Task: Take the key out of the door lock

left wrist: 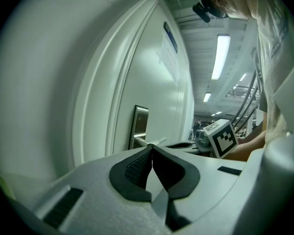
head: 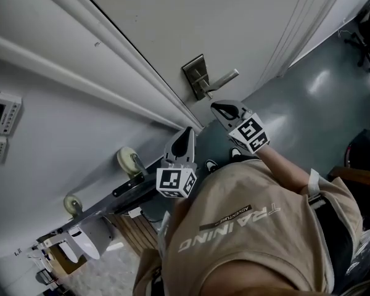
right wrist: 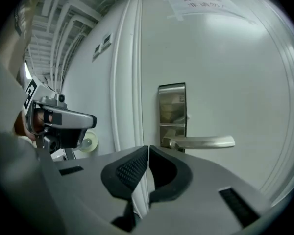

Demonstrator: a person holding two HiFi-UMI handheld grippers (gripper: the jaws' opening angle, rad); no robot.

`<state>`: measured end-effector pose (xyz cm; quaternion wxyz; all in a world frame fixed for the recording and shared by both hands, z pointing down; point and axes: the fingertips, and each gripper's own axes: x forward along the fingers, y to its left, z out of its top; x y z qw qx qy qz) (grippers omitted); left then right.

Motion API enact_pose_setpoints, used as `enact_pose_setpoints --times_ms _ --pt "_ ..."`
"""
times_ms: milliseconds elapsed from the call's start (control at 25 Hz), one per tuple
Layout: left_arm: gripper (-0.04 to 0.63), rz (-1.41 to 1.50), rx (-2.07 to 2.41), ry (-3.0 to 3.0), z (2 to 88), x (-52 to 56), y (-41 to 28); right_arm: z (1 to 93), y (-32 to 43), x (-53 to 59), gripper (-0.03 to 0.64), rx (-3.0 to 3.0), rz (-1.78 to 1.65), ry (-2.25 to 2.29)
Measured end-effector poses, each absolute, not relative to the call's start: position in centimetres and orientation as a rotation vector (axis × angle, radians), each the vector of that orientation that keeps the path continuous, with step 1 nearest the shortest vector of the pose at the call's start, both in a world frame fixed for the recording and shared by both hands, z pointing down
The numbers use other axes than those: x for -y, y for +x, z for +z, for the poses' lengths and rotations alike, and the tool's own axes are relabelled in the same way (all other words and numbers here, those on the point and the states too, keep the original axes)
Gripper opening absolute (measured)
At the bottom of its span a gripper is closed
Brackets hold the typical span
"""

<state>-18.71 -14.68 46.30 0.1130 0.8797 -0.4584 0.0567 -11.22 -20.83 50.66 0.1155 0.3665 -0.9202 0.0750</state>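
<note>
Open air lies between the right gripper (head: 221,108) and the lock plate (right wrist: 172,109) on the door (head: 246,17). The lever handle (right wrist: 201,141) juts rightward from the plate's lower part and blocks an approach from below. Left of the plate, the raised door frame (head: 132,63) narrows the room. The left gripper (head: 187,134) hangs near that frame, apart from the right one. The floor (head: 314,97) to the right gives free passage. A wheeled trolley (head: 129,187) crowds the near left.
</note>
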Motion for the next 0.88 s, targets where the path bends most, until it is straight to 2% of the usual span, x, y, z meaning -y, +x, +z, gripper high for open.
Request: enact_pose_setpoints --times_ms 280,520,880 --pt "0.009 0.185 1.356 2.579 46.1 16.1 -18.0 52.6 -9.6 23.1 0.015 2.694 0.44 1.114" --pt "0.009 0.213 1.362 2.549 46.7 17.1 -17.6 55.6 -8.5 24.6 0.017 2.693 0.805 1.149" --pt "0.009 0.254 1.357 2.552 47.0 19.4 -16.5 57.8 -9.0 25.8 0.018 2.681 0.96 1.053"
